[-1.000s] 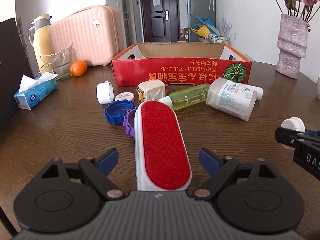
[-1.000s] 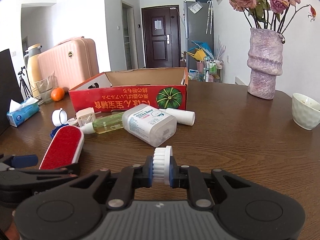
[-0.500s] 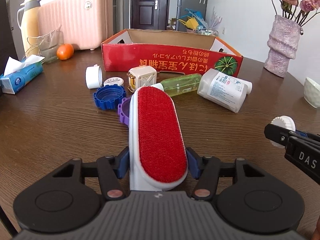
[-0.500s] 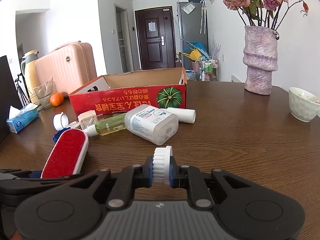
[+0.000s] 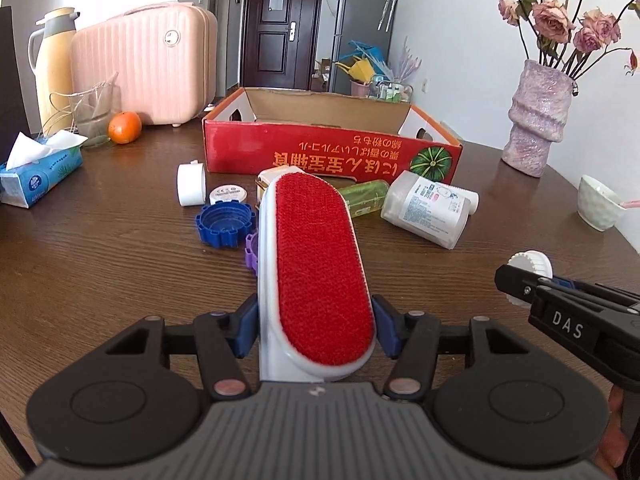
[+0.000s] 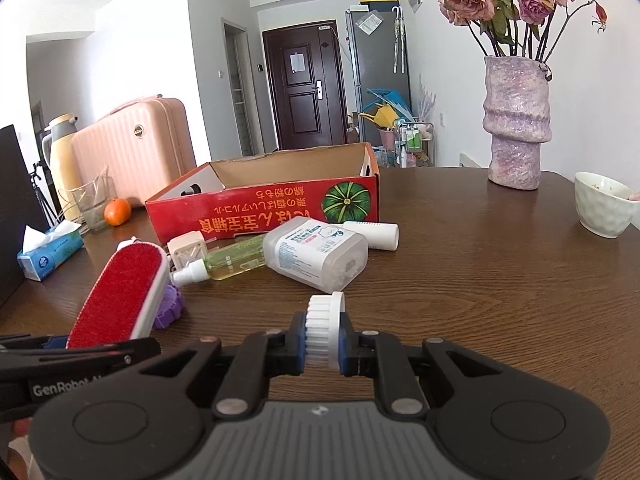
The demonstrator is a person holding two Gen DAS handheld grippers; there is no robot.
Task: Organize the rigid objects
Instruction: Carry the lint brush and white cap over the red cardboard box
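My left gripper (image 5: 313, 330) has closed on the lint brush (image 5: 316, 264), lifting its near end between my pads; stiff, light, slick-sided; right gripper (image 6: 323, 347) pinches a ribbed white cap (image 6: 323, 330).

both matte black plastic two-finger grippers, left gripper (image 5: 316, 330) and right gripper (image 6: 323, 346), carry blue fingertip pads (image 5: 385, 330), 2 round discs, metal pivot pins, ribbed grey housing; white lettering marks their sides.
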